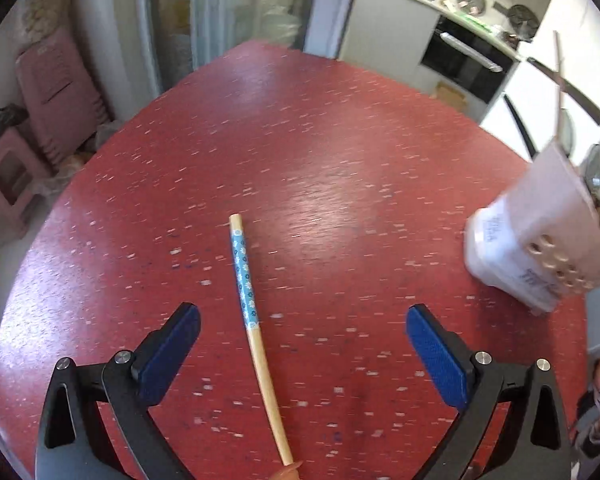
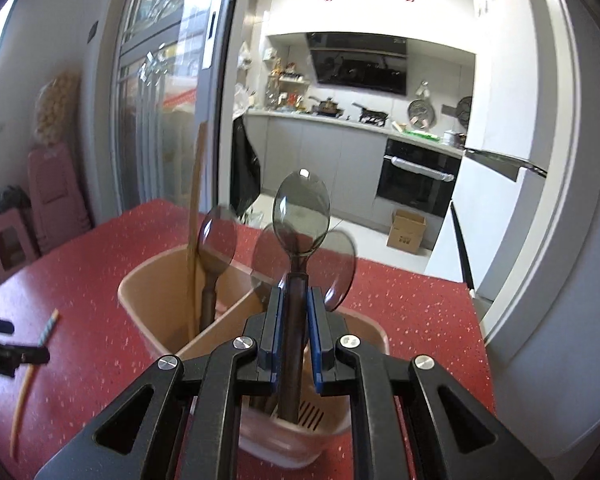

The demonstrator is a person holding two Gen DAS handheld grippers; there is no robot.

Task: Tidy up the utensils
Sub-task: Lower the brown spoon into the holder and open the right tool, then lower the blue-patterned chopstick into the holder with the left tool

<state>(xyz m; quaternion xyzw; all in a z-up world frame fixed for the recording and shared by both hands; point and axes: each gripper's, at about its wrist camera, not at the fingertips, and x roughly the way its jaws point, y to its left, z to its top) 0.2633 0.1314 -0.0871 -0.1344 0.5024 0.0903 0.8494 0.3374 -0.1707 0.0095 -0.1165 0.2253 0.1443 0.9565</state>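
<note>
One chopstick [image 1: 252,332] lies flat on the red speckled table [image 1: 340,152], between the spread fingers of the left gripper [image 1: 302,320] but touching neither blue pad [image 1: 436,356]. Jaws stand wide apart, nothing held. In the left wrist view the chopstick's long axis runs almost straight away from the camera: the end with the blue flower-pattern band points to the far side of the table and leans slightly left, the bare wooden end points back toward the gripper base. A fingertip [image 1: 288,472] shows at the bottom edge, right at the near end of the stick; contact unclear.

Right gripper [image 2: 294,316] is clamped on the dark handle of a spoon [image 2: 300,208]. Spoon stands upright, bowl up, its handle running down into the beige utensil holder [image 2: 156,280] below the fingers. Which compartment the handle end sits in, cannot tell for sure; it goes down near a slotted base at the near side. The holder has a divider wall. More spoons stand in it, bowls up, one at left [image 2: 216,240] and blurred ones behind the held spoon. A second chopstick [image 2: 194,216] stands upright in the left compartment, leaning a bit left at the top.

From the left wrist view the holder sits at the right edge of the table, well apart from the lying chopstick, blurred. In the right wrist view the lying chopstick appears at far left with the left gripper's black fingers over it.
</note>
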